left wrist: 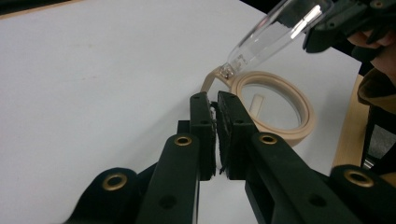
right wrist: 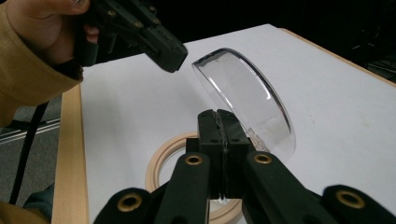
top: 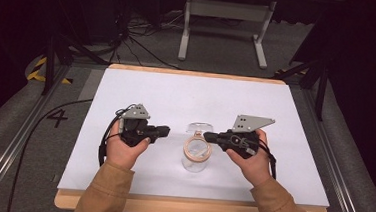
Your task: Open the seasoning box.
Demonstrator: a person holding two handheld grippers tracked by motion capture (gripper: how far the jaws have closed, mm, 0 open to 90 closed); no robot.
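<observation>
A clear glass jar with a beige rim stands at the table's middle front. Its clear hinged lid is tipped up and back, still joined at the hinge. My right gripper is shut on the lid's edge and holds it raised; from above, the right gripper reaches in from the right over the jar's mouth. My left gripper is shut with nothing between its jaws, its tips just left of the rim. From above, the left gripper hovers a short way from the jar.
The white tabletop has a wooden front edge. A white metal frame and cables lie on the floor beyond the far edge. Both forearms in tan sleeves come in from the front.
</observation>
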